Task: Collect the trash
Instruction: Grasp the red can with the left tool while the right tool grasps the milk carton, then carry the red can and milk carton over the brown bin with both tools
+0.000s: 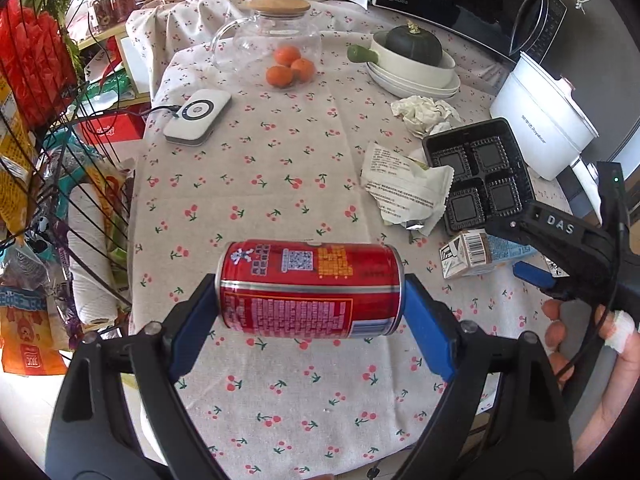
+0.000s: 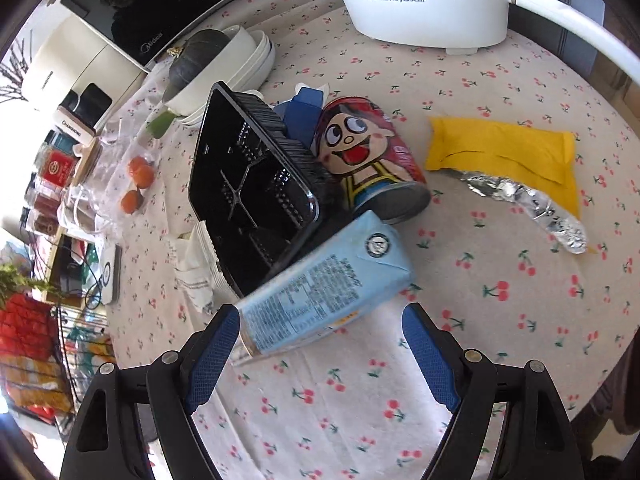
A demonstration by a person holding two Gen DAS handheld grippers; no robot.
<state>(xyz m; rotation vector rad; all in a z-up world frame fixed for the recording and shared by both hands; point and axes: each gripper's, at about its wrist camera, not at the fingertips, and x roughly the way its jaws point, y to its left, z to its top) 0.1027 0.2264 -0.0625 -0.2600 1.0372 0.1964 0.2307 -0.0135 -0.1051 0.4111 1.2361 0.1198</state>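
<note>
Left gripper [image 1: 310,300] grips a red can [image 1: 310,288] end to end above the table [image 1: 280,160], seemingly mid-carry, while right gripper [image 2: 320,344] hovers, jaws wide, over a blue carton [image 2: 320,300], needing a lower, centred closing.

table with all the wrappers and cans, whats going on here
A person is clearing trash off the cherry-print tablecloth with a handheld tool in each hand. The left tool grips a red can sideways by its ends, lifted off the cloth. The right tool is open and hovers at a light blue carton, not gripping it. A black tray, cartoon can and yellow packet remain.
</note>
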